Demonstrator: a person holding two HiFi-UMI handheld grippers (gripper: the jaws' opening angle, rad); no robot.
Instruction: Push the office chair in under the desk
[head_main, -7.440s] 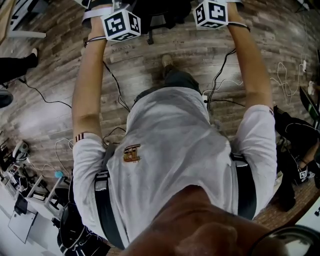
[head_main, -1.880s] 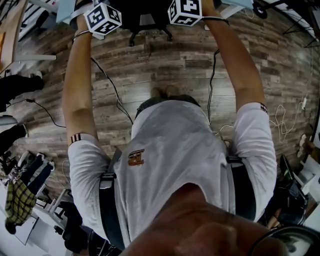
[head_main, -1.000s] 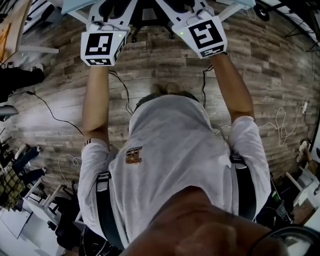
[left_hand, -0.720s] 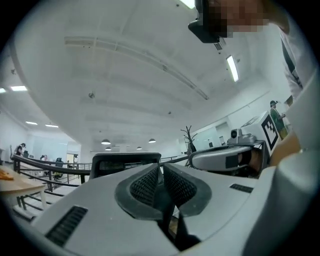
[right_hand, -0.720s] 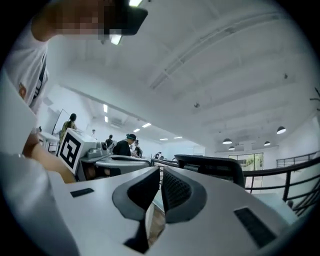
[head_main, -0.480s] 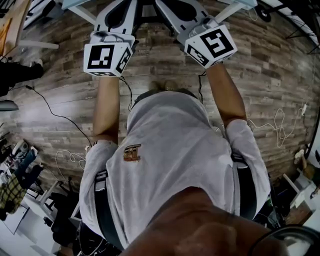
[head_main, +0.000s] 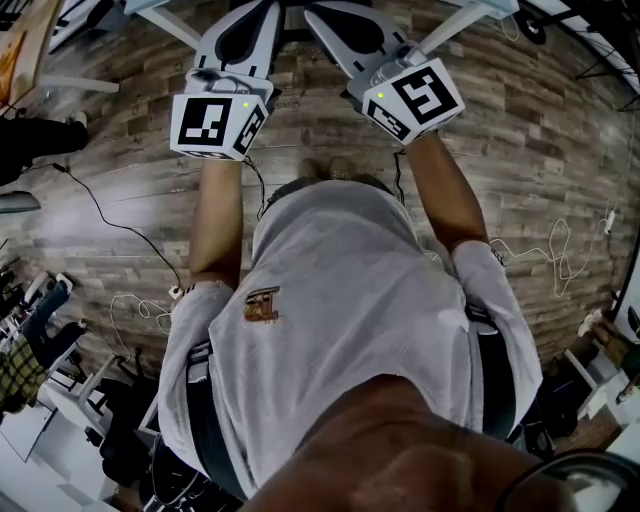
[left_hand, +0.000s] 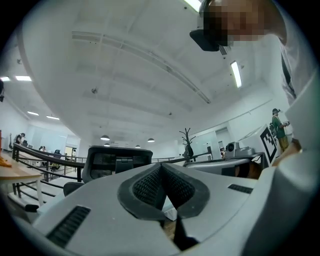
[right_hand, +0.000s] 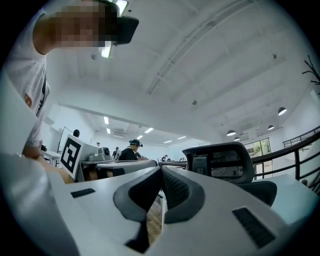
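**Inspector:** State of the grippers?

**Assessor:** The left gripper (left_hand: 161, 182) and the right gripper (right_hand: 161, 186) each have jaws pressed together on nothing. They are side by side above the wooden floor (head_main: 100, 190), tips angled inward.

**Inspector:** And the office chair?

**Assessor:** The office chair (left_hand: 118, 161) stands upright beyond both, untouched, backrest toward them, at the desk (head_main: 487, 6) edge. It lies between their lines of aim, with neither nearer. It appears already pushed in.

A black cable (head_main: 100, 217) is laid across the wooden floor (head_main: 560, 150). A tree-shaped stand (left_hand: 187, 142) is seen in the background.
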